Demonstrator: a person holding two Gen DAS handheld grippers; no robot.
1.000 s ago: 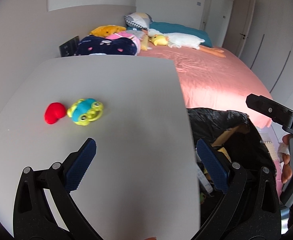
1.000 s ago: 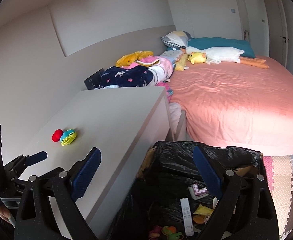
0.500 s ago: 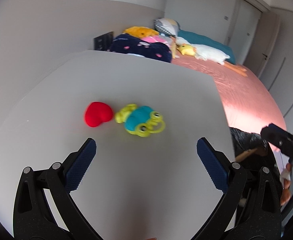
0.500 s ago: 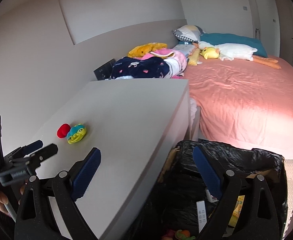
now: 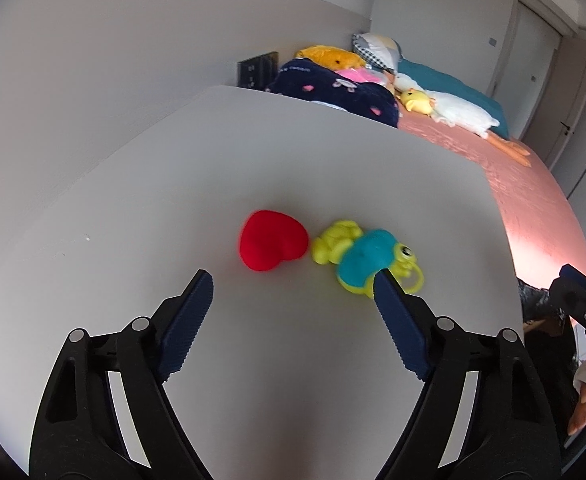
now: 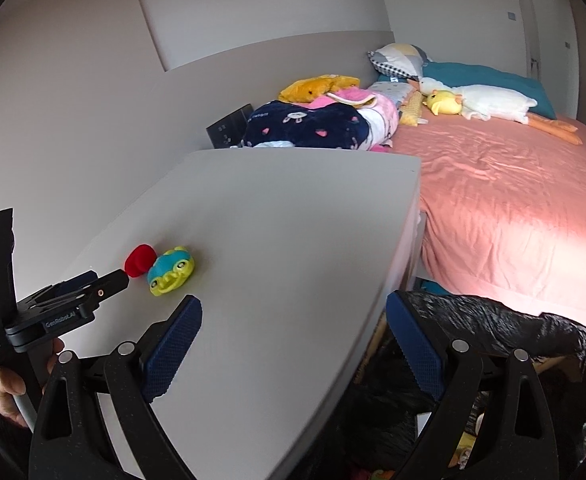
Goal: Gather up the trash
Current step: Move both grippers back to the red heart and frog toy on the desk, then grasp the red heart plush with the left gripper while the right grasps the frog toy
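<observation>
Since a second ago the left gripper has come much nearer two toys on the white table, its jaws just narrowing yet still spread, pinching nothing. One red plush heart lies touching one yellow-and-turquoise plastic frog toy. Right gripper hangs spread and empty beside one black-lined trash bin. Beyond, one pink bed.
</observation>
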